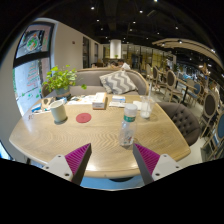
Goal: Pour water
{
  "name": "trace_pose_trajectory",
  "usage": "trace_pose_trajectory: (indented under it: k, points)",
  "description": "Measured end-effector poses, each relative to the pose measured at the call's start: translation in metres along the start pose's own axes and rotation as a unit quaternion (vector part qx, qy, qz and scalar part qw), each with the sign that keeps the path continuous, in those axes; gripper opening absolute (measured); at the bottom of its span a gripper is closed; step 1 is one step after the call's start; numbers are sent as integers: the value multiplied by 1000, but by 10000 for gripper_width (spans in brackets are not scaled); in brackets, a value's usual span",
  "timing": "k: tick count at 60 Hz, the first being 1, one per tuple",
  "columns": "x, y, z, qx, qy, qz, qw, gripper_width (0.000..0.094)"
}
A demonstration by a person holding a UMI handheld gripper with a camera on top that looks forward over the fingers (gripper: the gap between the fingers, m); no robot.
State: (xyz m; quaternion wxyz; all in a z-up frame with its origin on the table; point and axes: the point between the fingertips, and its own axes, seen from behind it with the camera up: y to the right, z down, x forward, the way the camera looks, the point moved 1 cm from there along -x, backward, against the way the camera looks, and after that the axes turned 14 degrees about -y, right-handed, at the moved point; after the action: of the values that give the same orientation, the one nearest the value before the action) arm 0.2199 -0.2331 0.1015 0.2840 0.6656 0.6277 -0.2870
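The tongs (112, 160) stood wide open and empty, the bottle (127, 127) at 12 o'clock not yet grasped, pouring not begun.

Your gripper (110, 160) shows a magenta pad on each finger (76, 158), spread with bare pale wood between them. The desk (60, 135) you face is light blond wood with faint grain. Near its middle you see a flat red disc (83, 118), and toward its right edge a clear bottle (127, 127) with a green cap and a white label. Toward the left edge stands a cup (59, 111), white with a green band. At the far left corner, a plant (59, 78) has bright green leaves. Beyond the far edge, a grey sofa (185, 118) carries a cushion (118, 81) striped grey and white.
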Motion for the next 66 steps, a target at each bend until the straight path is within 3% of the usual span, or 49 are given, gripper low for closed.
trace_pose_trajectory:
  k: [24,28,34,52,66]
  points:
    - [128,58,-61,20,54,-7,998,840]
    - [139,56,-61,15,55,-6,998,763]
    - [148,57,-65,3,65,1,998,499]
    - [148,56,-65,2,60,3,998,417]
    - [142,64,-88,-21,53,54,997,417]
